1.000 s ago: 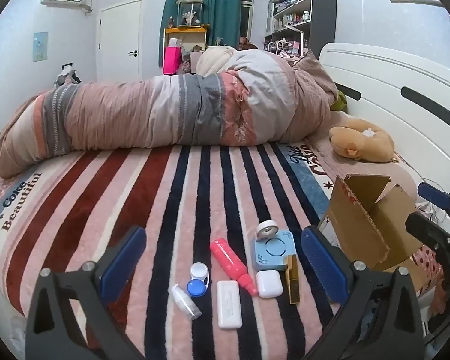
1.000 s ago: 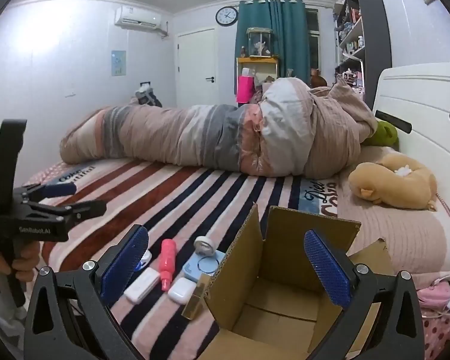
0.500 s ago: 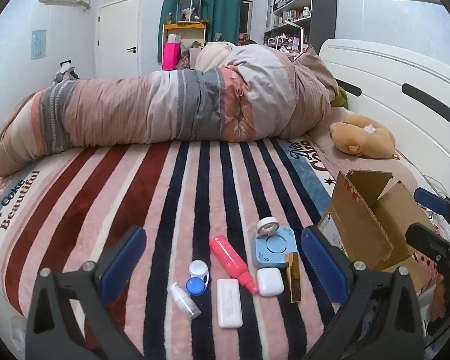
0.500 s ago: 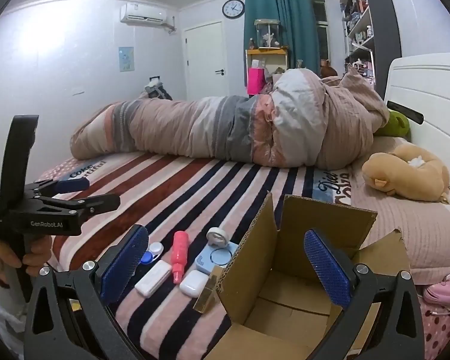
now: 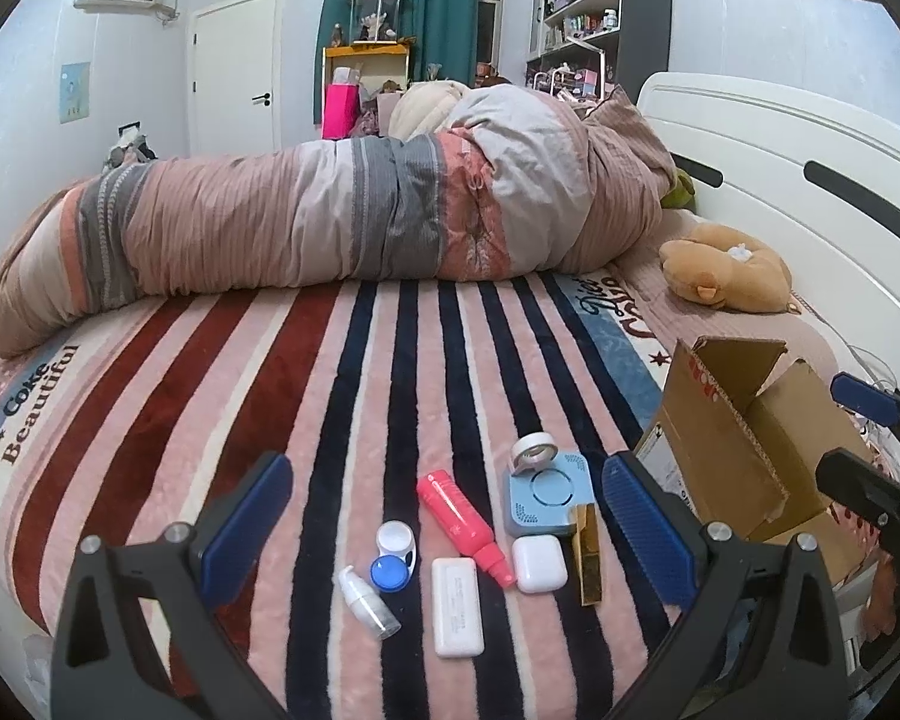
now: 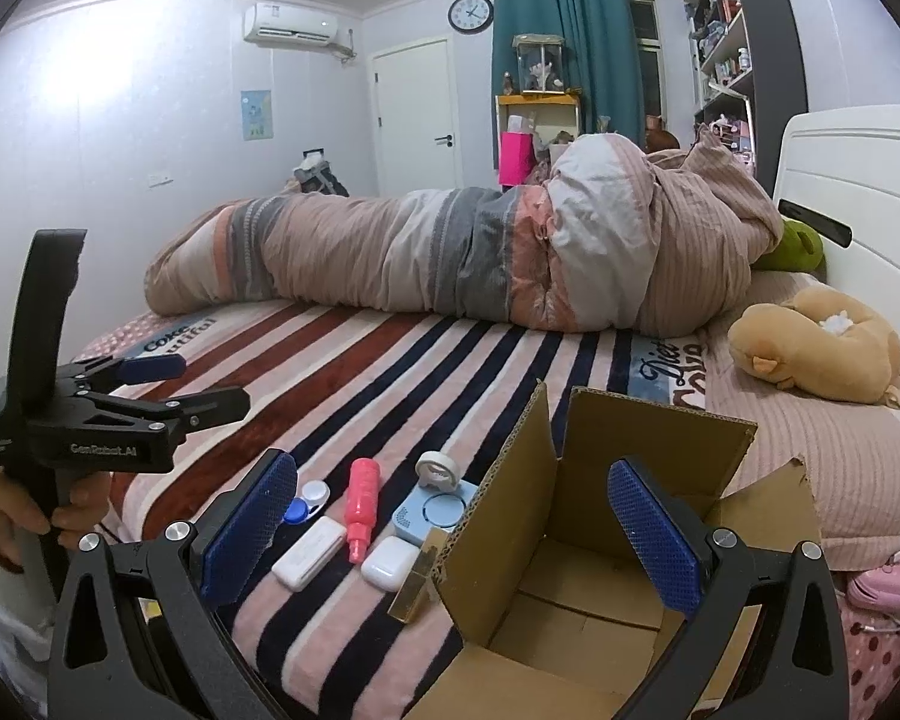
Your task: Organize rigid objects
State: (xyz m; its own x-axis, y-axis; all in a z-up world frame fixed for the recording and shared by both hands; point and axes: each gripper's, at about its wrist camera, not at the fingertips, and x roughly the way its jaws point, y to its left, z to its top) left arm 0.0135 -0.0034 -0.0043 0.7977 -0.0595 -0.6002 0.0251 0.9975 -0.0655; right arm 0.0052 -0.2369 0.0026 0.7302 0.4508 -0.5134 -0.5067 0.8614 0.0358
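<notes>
Both tongs hang wide and hold nothing. Between and just ahead of the left tongs (image 5: 444,525) a cluster of small things lies on the bed's striped blanket (image 5: 210,396): a white flat case (image 5: 457,607), a pink tube (image 5: 462,525), a white earbud case (image 5: 539,564), a blue square gadget (image 5: 543,501) with a tape roll (image 5: 533,450) on its far edge, a gold bar (image 5: 588,552), a contact lens case (image 5: 395,555) and a small pump bottle (image 5: 366,600). To their right stands the open cardboard box (image 5: 744,450), flaps up. The right tongs (image 6: 450,531) hover over that box's near-left corner, their right finger above its hollow. Beyond both, a rolled duvet (image 5: 342,222) crosses the bed; a tan plush toy (image 6: 816,345) lies by the white headboard (image 5: 798,162). A wall clock (image 6: 470,13), teal curtain (image 6: 564,42) and white door (image 6: 414,120) back the room.
</notes>
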